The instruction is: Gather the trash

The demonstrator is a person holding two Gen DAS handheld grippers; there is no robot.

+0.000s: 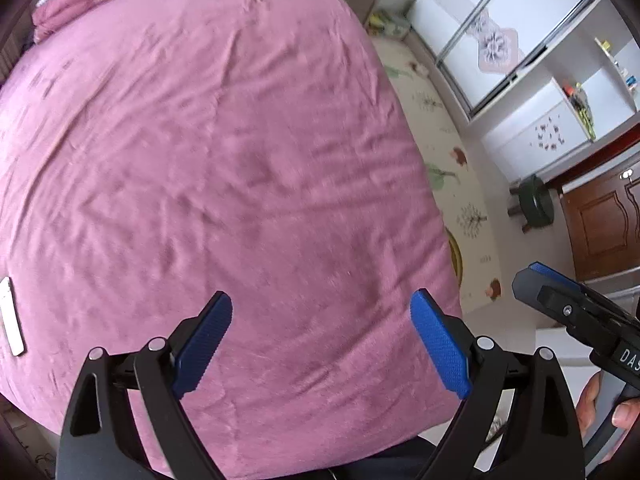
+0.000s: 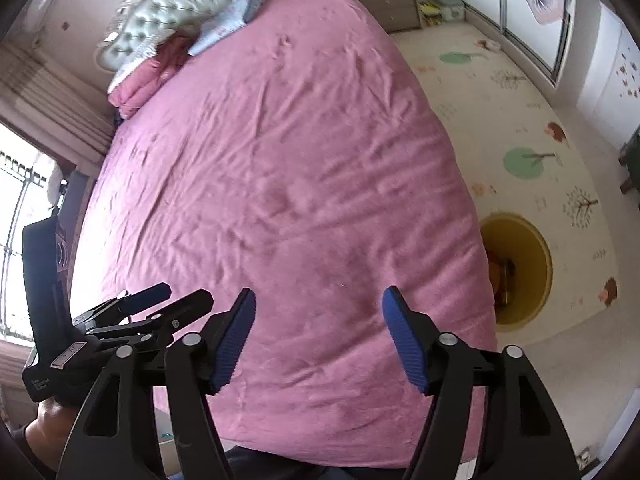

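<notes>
My left gripper is open and empty above the foot of a bed with a pink cover. My right gripper is open and empty over the same bed. A yellow round bin stands on the floor at the bed's right side, with some trash inside; only its edge shows in the left wrist view. A flat white object lies on the bed at the far left of the left wrist view. The right gripper shows in the left wrist view, the left one in the right wrist view.
Folded pink bedding and pillows lie by the padded headboard. A patterned play mat covers the floor. A bedside cabinet, sliding wardrobe doors, a dark green stool and a brown door stand on the right.
</notes>
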